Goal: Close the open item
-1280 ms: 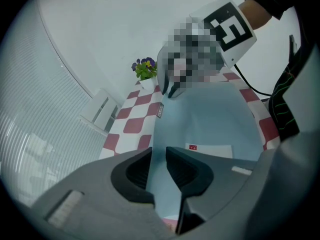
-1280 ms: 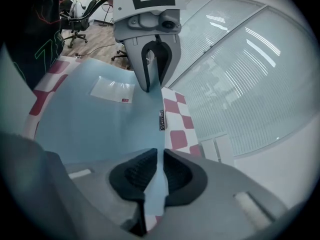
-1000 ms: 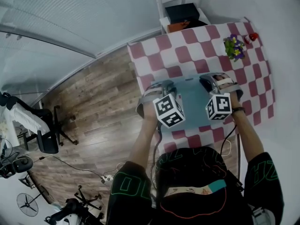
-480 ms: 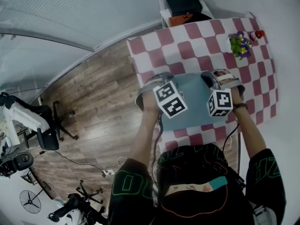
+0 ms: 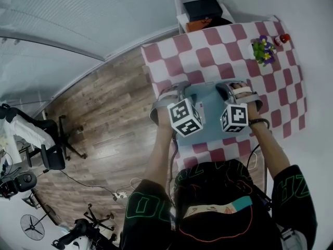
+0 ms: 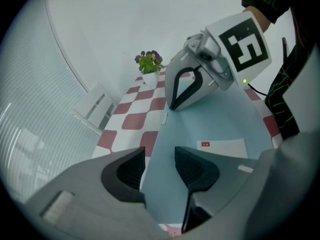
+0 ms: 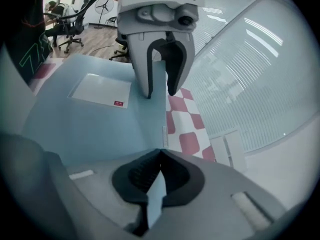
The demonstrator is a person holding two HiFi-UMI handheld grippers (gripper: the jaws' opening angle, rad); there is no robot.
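A pale blue folder with a white label lies flat on the red-and-white checked table. My left gripper sits at the folder's left edge. Its jaws have just been opening and now stand wide, with the folder's edge below the gap and untouched by the pads. My right gripper is at the far right side, shut on a thin blue edge of the folder. In the left gripper view, the right gripper rests its tips on the folder.
A small potted plant with purple flowers and a red object stand at the table's far right. A white chair holding a black box is beyond the table. Wood floor and office chairs lie to the left.
My left gripper's jaws have opened wide. My right gripper has shifted a little left toward the other and closed on the folder's edge.
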